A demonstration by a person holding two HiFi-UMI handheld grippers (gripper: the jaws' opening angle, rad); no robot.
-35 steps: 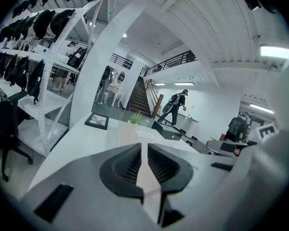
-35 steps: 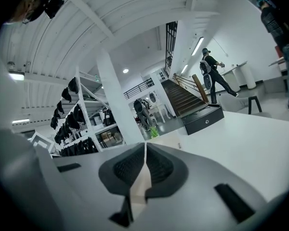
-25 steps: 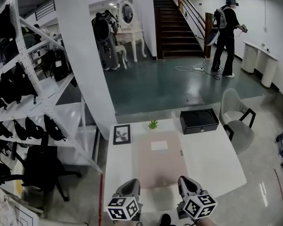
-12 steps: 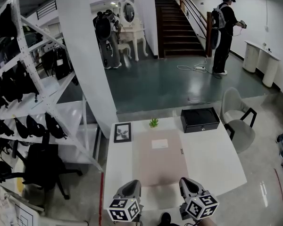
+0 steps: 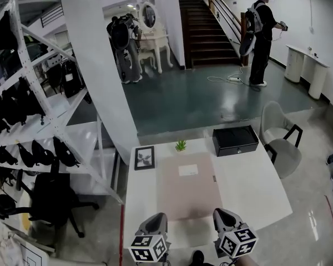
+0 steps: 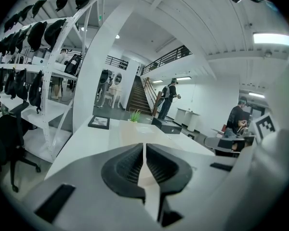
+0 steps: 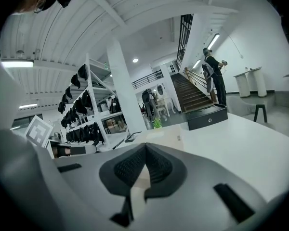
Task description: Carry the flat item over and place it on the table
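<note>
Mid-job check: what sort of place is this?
Likely a big indoor hall set up as a studio or showroom: a rack of black bags, a staircase, a vanity.

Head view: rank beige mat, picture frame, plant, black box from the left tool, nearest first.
From the left tool:
1. beige mat, at its tip.
2. picture frame, ahead on the left.
3. plant, farther back, centre.
4. black box, back right.

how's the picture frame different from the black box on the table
The picture frame lies flat and thin at the far left of the table; the black box stands taller and bulkier at the far right. The frame shows a pale picture in a dark border; the box is plain black. Both are rectangular.
</note>
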